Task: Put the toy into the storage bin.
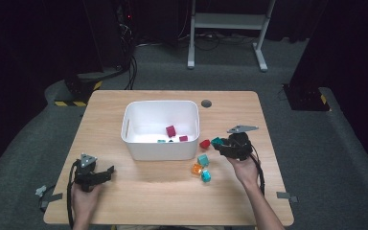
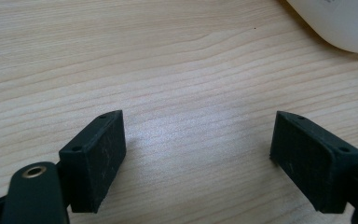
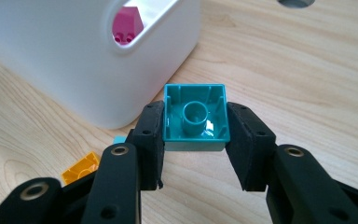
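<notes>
Right gripper (image 3: pixel 196 140) clamps a teal brick (image 3: pixel 196 116) (left jaws idle, spread); lift clear over the bin (image 1: pixel 139 143) rim before releasing.

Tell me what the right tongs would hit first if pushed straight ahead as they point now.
Probably the white bin: the right tongs, shut on a teal brick, aim at its near corner, though bare table lies just beside it, so depth is uncertain.

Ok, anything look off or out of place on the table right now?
Nothing damaged or spilled. The right gripper clamps a teal block hollow side toward its camera, near the white bin. A red block, an orange block and two teal blocks lie loose outside the bin. The left gripper is open over bare table.
</notes>
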Demonstrator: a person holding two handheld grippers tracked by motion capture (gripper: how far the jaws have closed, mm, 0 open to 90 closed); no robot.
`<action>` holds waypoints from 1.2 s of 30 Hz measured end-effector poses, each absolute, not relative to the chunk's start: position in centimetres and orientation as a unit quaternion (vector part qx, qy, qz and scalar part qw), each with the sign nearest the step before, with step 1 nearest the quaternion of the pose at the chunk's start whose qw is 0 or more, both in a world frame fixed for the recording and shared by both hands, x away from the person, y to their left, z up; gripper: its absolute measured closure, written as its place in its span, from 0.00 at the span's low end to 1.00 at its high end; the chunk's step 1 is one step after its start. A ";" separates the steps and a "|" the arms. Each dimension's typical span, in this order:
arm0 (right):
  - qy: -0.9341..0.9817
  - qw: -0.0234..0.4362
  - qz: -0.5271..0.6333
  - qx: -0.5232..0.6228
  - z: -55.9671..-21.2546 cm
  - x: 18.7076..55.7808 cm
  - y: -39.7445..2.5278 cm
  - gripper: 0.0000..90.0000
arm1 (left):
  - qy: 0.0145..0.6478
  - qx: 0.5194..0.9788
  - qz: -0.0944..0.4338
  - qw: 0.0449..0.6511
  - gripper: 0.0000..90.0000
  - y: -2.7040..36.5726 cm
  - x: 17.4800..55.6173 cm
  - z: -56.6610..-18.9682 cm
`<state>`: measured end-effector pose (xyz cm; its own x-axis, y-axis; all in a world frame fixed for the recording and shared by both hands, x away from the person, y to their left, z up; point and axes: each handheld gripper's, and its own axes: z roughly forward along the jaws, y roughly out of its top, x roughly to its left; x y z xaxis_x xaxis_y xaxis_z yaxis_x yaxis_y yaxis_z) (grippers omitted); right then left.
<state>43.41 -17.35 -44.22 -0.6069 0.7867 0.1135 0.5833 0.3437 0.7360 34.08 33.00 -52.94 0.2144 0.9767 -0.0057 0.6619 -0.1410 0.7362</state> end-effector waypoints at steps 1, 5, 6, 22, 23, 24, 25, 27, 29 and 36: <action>0.806 0.130 0.390 0.425 -44.0 43.4 -17.4 0.66 | 0.574 0.713 0.250 0.315 0.20 33.0 34.1 -52.9; 0.803 0.130 0.396 0.426 -43.6 43.2 -17.4 0.66 | 0.573 0.714 0.250 0.315 0.20 33.0 34.1 -52.9; 0.803 0.129 0.398 0.425 -43.5 43.1 -17.4 0.66 | 0.573 0.715 0.250 0.314 0.20 33.0 34.1 -52.9; 0.802 0.120 0.415 0.412 -41.6 43.5 -16.6 0.66 | 0.573 0.714 0.250 0.314 0.20 33.0 34.1 -52.9; 0.802 0.121 0.416 0.411 -41.4 43.5 -16.5 0.66 | 0.573 0.714 0.250 0.315 0.20 33.0 34.1 -52.9; 0.802 0.120 0.416 0.411 -41.3 43.6 -16.5 0.66 | 0.573 0.714 0.250 0.314 0.20 33.0 34.0 -52.9; 0.801 0.116 0.418 0.413 -41.3 43.6 -16.4 0.66 | 0.573 0.714 0.250 0.315 0.20 33.0 34.0 -52.9; 0.801 0.114 0.418 0.412 -41.2 43.7 -16.3 0.66 | 0.573 0.714 0.250 0.314 0.20 33.0 34.1 -52.9; 0.801 0.115 0.421 0.410 -40.9 43.8 -16.2 0.66 | 0.573 0.714 0.250 0.315 0.20 33.0 34.1 -52.9; 0.803 0.104 0.423 0.408 -40.4 44.0 -16.0 0.66 | 0.573 0.714 0.250 0.315 0.20 33.0 34.0 -52.9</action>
